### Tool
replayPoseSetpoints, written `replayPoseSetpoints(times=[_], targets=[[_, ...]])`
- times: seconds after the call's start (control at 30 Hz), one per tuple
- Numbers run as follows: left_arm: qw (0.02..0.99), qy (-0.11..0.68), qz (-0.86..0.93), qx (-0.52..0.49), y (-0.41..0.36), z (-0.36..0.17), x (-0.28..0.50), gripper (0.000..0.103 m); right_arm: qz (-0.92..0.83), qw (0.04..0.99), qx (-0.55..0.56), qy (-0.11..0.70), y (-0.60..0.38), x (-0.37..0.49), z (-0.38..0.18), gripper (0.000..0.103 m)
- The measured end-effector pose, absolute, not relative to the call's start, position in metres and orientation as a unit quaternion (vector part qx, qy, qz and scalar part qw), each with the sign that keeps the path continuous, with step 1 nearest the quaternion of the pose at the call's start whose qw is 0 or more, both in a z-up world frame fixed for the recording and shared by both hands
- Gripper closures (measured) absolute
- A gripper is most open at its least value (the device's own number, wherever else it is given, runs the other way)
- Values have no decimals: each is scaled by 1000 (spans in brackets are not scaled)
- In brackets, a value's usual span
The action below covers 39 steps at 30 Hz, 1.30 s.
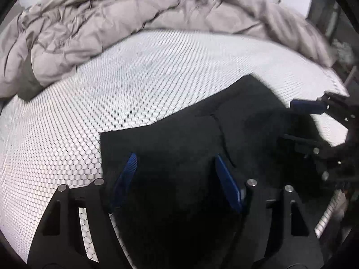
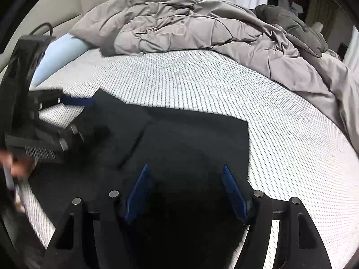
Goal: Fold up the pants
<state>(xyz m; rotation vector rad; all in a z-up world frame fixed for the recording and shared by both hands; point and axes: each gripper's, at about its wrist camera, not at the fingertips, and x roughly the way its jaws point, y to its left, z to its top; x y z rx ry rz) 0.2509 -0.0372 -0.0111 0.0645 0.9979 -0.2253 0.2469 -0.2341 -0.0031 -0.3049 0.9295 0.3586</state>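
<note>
Black pants (image 1: pixel 179 134) lie flat on the white patterned mattress (image 1: pixel 145 78), with a seam running down their middle. My left gripper (image 1: pixel 176 172) hovers over their near left part, its blue pads apart and nothing pinched between them. My right gripper (image 1: pixel 298 123) comes in from the right edge, over the pants' right side. In the right wrist view the pants (image 2: pixel 190 134) spread across the middle, and my right gripper (image 2: pixel 185 183) stands open above their near edge. My left gripper (image 2: pixel 85 116) shows blurred at the left, over the pants' left side.
A crumpled grey duvet (image 2: pixel 190 27) is heaped along the far side of the mattress (image 2: pixel 291 145) and down its right edge. A light blue pillow (image 2: pixel 60 51) lies at the far left. A person's hand (image 2: pixel 20 168) shows at the left edge.
</note>
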Motion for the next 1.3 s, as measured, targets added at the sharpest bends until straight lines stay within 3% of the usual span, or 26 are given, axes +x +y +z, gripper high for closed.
replayPoseSetpoints(times=[0.13,0.33,0.43,0.63,0.77,0.83,1.1,1.3], targets=[[872,481,-90,15,-30,-19,262,26,159,841,-187,482,-215,268,-48,33],[872,482,-84,-8,-7,-18,250,26,76,859,-208,462,-270,252,-30,29],[880,470,-68,-8,4,-3,233,30,119,871,-100,466,-303,241,-18,29],[887,442,-120,-64,-1,7,180,30,210,873,7,439,-311,206,0,31],[876,468,-114,16,-28,-15,174,29,171,866,-95,460,-271,195,-28,40],[877,465,-117,24,-27,-13,165,29,163,864,-126,458,-276,188,-29,39],[899,436,-40,3,-2,-2,108,29,170,873,-42,456,-334,166,-8,39],[912,393,-117,-6,-43,15,96,29,212,890,-69,399,-280,139,15,39]])
